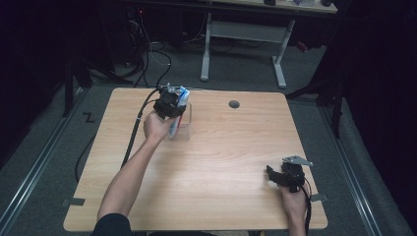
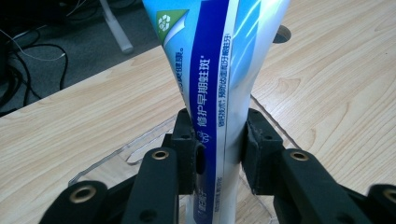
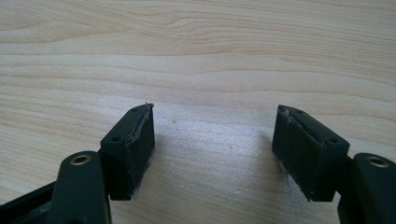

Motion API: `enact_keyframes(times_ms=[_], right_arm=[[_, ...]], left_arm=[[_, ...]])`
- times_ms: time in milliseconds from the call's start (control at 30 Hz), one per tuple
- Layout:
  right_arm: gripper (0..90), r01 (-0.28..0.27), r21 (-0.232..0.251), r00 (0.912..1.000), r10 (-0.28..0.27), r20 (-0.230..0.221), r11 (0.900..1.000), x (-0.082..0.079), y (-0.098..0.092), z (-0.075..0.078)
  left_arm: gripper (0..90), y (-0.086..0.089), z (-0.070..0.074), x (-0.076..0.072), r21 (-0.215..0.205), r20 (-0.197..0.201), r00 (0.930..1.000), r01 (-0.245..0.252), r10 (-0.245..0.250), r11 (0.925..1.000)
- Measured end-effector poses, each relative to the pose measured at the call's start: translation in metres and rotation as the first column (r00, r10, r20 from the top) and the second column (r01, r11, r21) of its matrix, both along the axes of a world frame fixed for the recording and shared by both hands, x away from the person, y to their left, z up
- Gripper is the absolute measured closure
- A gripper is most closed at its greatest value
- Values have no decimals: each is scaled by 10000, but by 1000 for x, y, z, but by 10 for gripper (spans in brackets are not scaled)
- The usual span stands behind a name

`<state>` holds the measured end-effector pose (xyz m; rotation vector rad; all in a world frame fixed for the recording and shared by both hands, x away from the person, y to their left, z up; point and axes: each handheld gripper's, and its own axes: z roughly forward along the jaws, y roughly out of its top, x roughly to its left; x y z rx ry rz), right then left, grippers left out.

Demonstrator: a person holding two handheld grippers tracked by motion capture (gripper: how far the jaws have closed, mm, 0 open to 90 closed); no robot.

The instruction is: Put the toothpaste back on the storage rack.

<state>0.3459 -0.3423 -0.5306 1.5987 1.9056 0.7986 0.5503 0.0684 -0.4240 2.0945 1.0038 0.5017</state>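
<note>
two grippers are at work over a light wooden table (image 1: 216, 162), one in each of the person's hands. the left gripper (image 1: 169, 105) sits near the far left part of the tabletop, and its jaws are clamped narrow on a toothpaste tube (image 2: 219, 70), white and blue with a green recycling mark near its flat end. in the left gripper view the two black pads (image 2: 184, 149) press on either side of the tube's lower body, the wide crimped end fanning out beyond the jaws. just under and around the gripped tube is a clear plastic container (image 2: 126, 156), its see-through rim showing on the wood on both sides of the jaws; in the high view the tube's lower end reaches down into this container (image 1: 183, 129), right beside the left hand (image 1: 156, 127). whether the tube touches the container's floor i cannot tell.

the right gripper (image 1: 285, 174) rests well apart from the left one, near the right front corner of the table. its jaws stand wide, with bare wood grain between the two pads (image 3: 135, 147) in the right gripper view and nothing gripped. a round dark hole (image 1: 234, 104) in the tabletop lies beyond the right gripper, nearer the far edge.
</note>
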Motion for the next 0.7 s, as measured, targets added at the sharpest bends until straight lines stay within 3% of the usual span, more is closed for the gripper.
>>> enact_keyframes(times_ms=[333,700], right_arm=[[299,0,0,10000,0,1,10000,0,0,0],[300,-5,-5,10000,5,4,10000,0,0,0]], left_arm=[[684,-10,-2,1,316,65,9999,152,-155,9994],[670,-15,-4,1,320,-30,9996,265,-264,9991]])
